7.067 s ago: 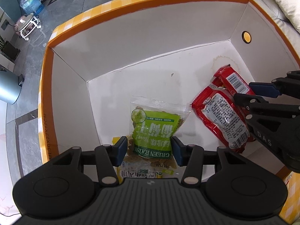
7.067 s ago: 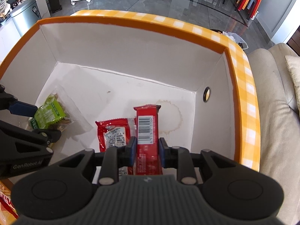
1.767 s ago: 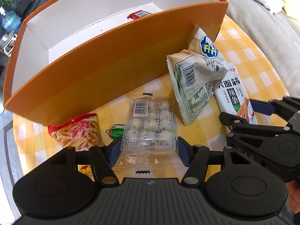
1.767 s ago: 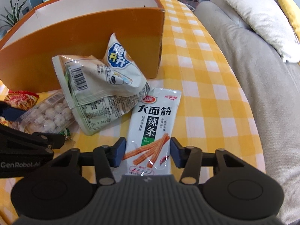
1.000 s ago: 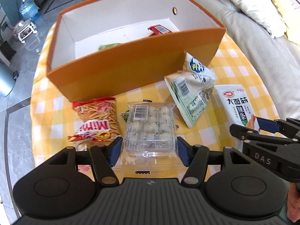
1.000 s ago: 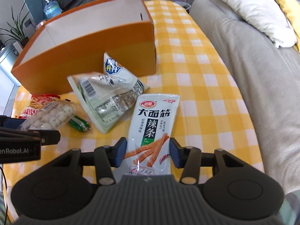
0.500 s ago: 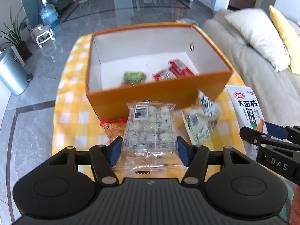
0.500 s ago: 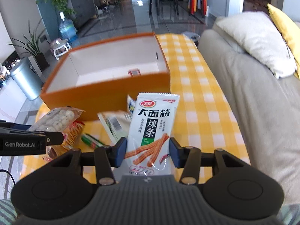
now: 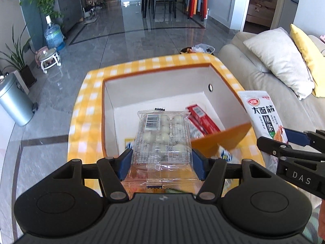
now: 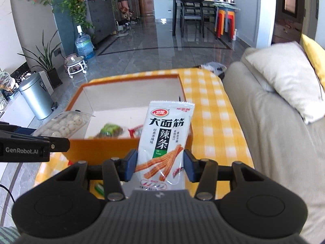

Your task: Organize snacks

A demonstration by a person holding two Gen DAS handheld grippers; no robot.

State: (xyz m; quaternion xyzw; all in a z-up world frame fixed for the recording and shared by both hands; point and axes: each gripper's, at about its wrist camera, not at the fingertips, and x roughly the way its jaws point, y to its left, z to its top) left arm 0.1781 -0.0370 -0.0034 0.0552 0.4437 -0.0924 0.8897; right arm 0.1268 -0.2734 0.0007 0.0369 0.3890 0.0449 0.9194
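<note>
My left gripper (image 9: 161, 160) is shut on a clear pack of white round snacks (image 9: 162, 140) and holds it in the air over the near wall of the orange box (image 9: 221, 140). My right gripper (image 10: 160, 165) is shut on a white spicy-strip packet (image 10: 165, 140), raised in front of the orange box (image 10: 113, 146). The packet also shows in the left wrist view (image 9: 264, 116), and the clear pack in the right wrist view (image 10: 63, 125). Red packets (image 9: 200, 120) and a green raisin bag (image 10: 110, 130) lie inside the box.
The box stands on a yellow checked table (image 10: 211, 109). A white-blue bag (image 9: 226, 154) and other snacks lie on the table below the grippers. A beige sofa (image 10: 274, 134) with pillows runs along the right. A metal bin (image 10: 36, 99) stands on the floor at left.
Both grippers have lifted their packs higher off the table and moved toward the box. The view now looks down into the box from above.
</note>
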